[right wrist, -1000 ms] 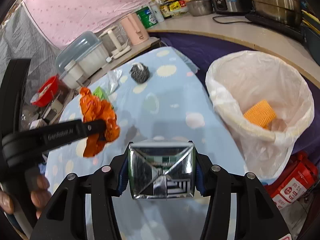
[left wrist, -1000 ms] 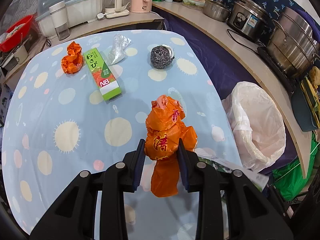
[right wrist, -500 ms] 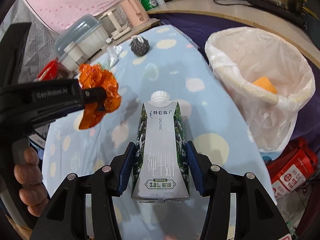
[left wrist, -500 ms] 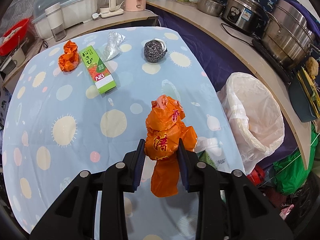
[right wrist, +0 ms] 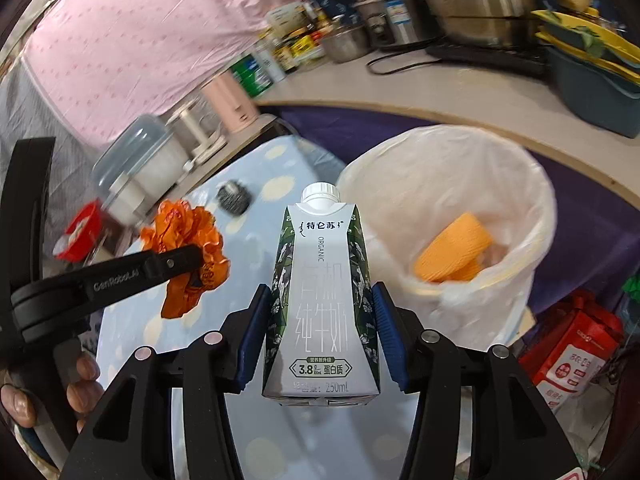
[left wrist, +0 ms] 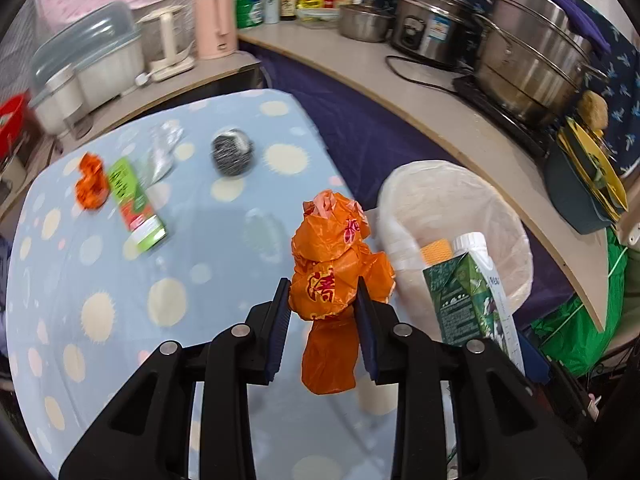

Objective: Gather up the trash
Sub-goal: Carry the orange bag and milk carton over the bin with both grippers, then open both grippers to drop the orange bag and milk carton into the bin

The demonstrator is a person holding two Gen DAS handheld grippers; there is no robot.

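My left gripper (left wrist: 323, 300) is shut on a crumpled orange plastic bag (left wrist: 334, 264), held above the table's right edge; the bag also shows in the right wrist view (right wrist: 188, 248). My right gripper (right wrist: 320, 316) is shut on a white and green milk carton (right wrist: 322, 300), upright, just left of the bin; the carton also shows in the left wrist view (left wrist: 468, 288). The white-lined trash bin (right wrist: 520, 200) (left wrist: 404, 188) stands off the table's right edge and holds an orange sponge (right wrist: 452, 248).
On the blue spotted table (left wrist: 100, 280) lie a second orange wad (left wrist: 92, 186), a green box (left wrist: 136, 204), a clear wrapper (left wrist: 162, 152) and a steel scrubber (left wrist: 232, 152). A counter (left wrist: 440, 112) with pots curves behind the bin. A red bag (right wrist: 572, 352) sits on the floor.
Both grippers have moved right toward the bin with their loads. The milk carton has come upright and now stands beside the bin's rim.
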